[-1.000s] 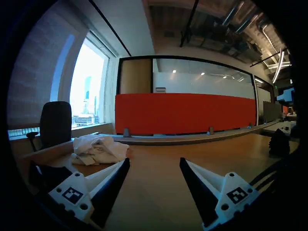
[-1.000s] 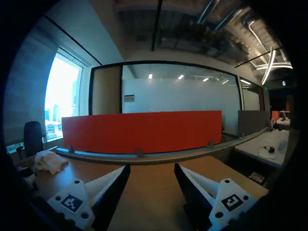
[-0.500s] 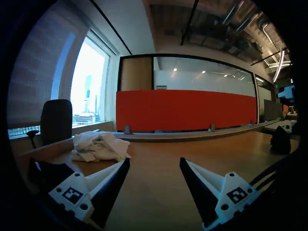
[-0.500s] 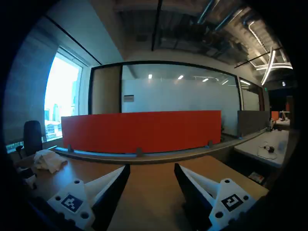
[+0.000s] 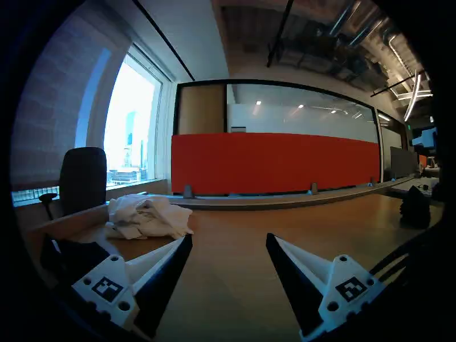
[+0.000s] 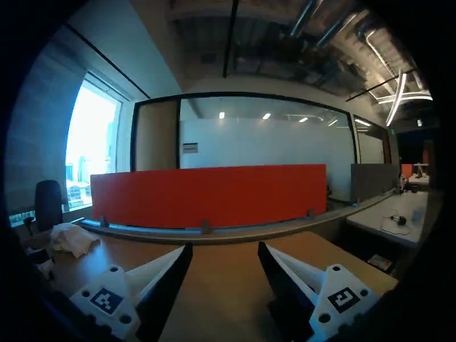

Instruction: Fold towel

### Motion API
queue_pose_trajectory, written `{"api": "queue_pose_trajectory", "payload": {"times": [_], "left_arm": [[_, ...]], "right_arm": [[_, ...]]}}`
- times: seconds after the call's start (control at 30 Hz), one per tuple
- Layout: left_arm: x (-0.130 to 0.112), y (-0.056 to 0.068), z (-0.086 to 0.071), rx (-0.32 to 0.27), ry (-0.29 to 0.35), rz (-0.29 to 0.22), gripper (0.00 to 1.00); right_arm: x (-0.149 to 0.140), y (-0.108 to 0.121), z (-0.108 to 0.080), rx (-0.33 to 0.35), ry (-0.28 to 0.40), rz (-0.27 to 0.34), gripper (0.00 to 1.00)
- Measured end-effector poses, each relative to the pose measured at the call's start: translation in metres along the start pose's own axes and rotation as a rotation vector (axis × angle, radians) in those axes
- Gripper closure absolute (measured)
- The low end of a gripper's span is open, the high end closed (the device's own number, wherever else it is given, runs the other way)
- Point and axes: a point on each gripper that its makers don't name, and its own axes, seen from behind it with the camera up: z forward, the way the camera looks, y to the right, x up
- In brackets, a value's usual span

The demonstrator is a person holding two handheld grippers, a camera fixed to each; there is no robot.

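A crumpled white towel [image 5: 147,216] lies on the wooden table [image 5: 239,251], ahead and to the left of my left gripper [image 5: 229,242], a short way beyond its left finger. That gripper is open with nothing between its fingers. In the right gripper view the same towel [image 6: 69,238] lies far off to the left on the table [image 6: 222,268]. My right gripper [image 6: 224,251] hangs low over the table, open and holding nothing.
An orange divider panel [image 5: 273,162] runs along the table's far edge. A black office chair [image 5: 82,179] stands by the window at left. A dark object [image 5: 415,206] sits at the table's right side. Another desk [image 6: 393,219] with cables stands further right.
Both views have shifted only slightly; the left gripper view tilted a little so the towel sits a bit lower. Both grippers stay open.
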Motion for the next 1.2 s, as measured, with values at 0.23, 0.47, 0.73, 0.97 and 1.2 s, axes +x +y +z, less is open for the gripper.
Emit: {"api": "queue_pose_trajectory", "payload": {"times": [0.23,0.47,0.73,0.97,1.2], "left_arm": [[0.000,0.001,0.000,0.000,0.000,0.001,0.04],[0.000,0.001,0.000,0.000,0.000,0.001,0.04],[0.000,0.001,0.000,0.000,0.000,0.001,0.04],[0.000,0.001,0.000,0.000,0.001,0.001,0.04],[0.000,0.001,0.000,0.000,0.001,0.001,0.04]], "right_arm": [[-0.023,0.007,0.000,0.008,0.001,-0.013,0.12],[-0.054,0.015,0.000,0.012,0.001,-0.020,0.12],[-0.087,0.024,0.001,0.024,-0.012,0.008,0.12],[-0.110,0.031,0.002,0.034,-0.023,0.024,0.12],[-0.123,0.035,0.004,0.046,-0.024,0.025,0.12]]}}
